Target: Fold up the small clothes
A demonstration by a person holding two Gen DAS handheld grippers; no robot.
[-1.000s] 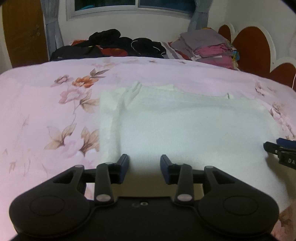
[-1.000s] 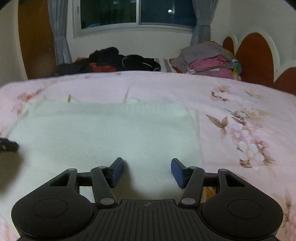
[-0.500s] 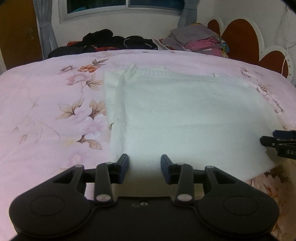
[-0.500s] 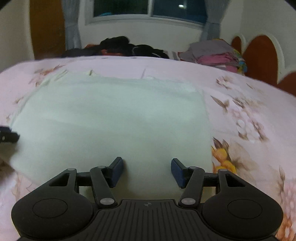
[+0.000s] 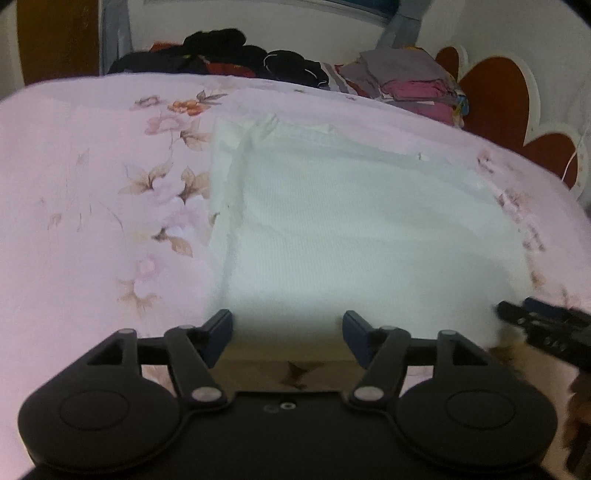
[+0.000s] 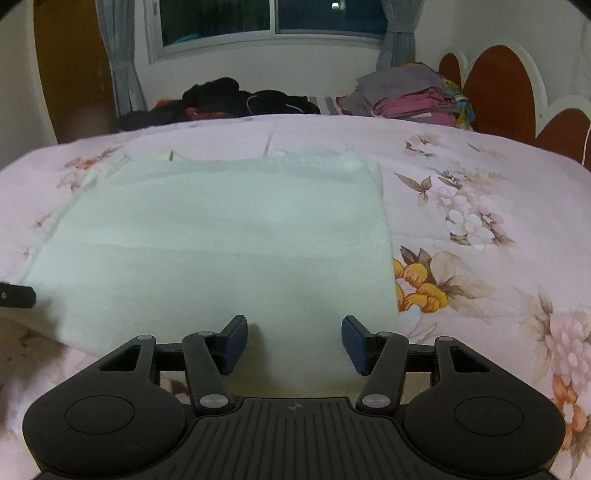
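Note:
A white knitted garment (image 5: 362, 229) lies flat on the pink flowered bedspread (image 5: 92, 221); it also shows in the right wrist view (image 6: 229, 240). My left gripper (image 5: 287, 334) is open at the garment's near edge, toward its left side. My right gripper (image 6: 294, 341) is open at the near edge, toward its right side. Neither holds cloth. The right gripper's tip (image 5: 535, 325) shows at the right of the left wrist view. The left gripper's tip (image 6: 16, 295) shows at the left edge of the right wrist view.
A heap of dark clothes (image 6: 221, 98) and a stack of folded grey and pink clothes (image 6: 406, 94) lie at the far side of the bed. A brown scalloped headboard (image 6: 498, 92) stands at the right. A window with curtains (image 6: 273, 18) is behind.
The left gripper's jaws have opened wider. Both grippers dipped toward the garment's near edge half a second ago and have tilted back up a little; the garment has not moved.

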